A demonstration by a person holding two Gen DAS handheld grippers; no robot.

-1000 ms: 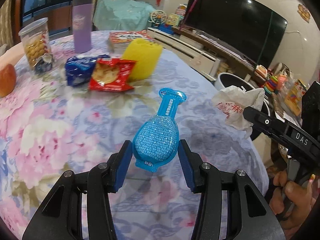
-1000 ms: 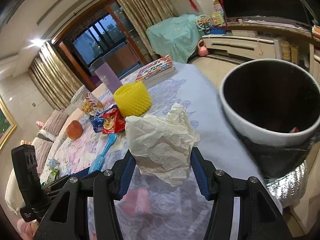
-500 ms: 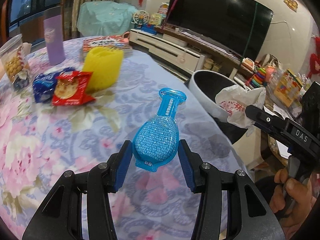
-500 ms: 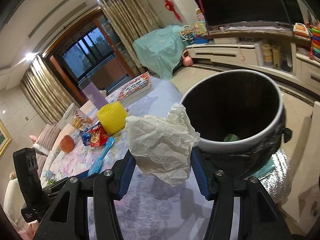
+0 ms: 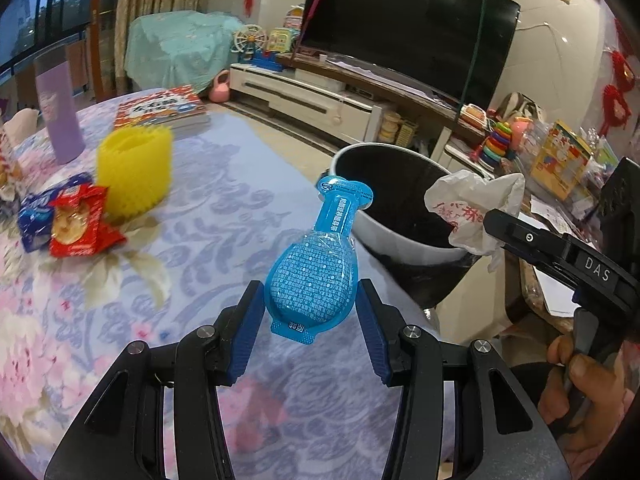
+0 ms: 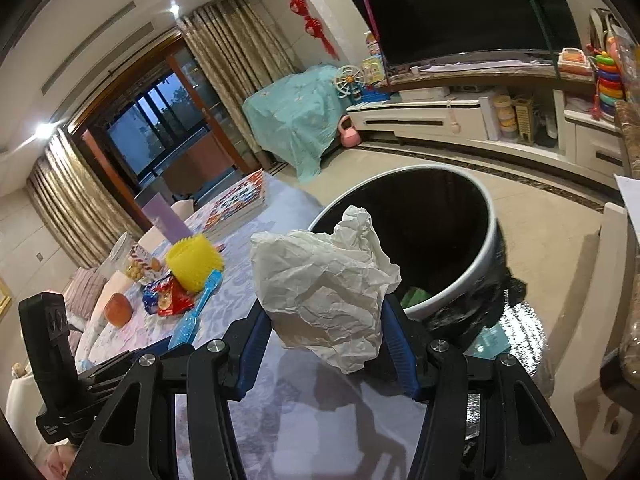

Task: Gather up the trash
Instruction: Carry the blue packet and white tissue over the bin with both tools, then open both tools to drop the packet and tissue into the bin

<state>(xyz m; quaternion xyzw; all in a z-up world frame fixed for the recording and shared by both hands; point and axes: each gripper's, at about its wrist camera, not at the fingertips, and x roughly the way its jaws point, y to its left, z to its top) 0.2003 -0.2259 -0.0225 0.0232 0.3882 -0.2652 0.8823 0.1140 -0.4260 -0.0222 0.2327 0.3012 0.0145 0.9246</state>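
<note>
Counting one blue packet (image 5: pixel 311 276), one crumpled wrapper (image 6: pixel 324 280)

A round table (image 5: pixel 224 216) under a floral cloth in pink, blue and white carries the things. On it a yellow spiky cup (image 5: pixel 134 168) stands upright. Just beside it, toward the table's middle, lie a red snack packet (image 5: pixel 80 228) and a blue packet (image 5: pixel 34 220), overlapping. Farther back a purple tumbler (image 5: pixel 58 108) stands upright, and a stack of books (image 5: pixel 164 108) lies flat near the far edge. In the right wrist view a reddish round fruit (image 6: pixel 118 310) and a clear jar (image 6: pixel 120 256) of snacks sit beyond the packets.

On the tiled floor (image 6: pixel 552 216) beside the table stands a white bin (image 6: pixel 460 276) with a black liner.
</note>
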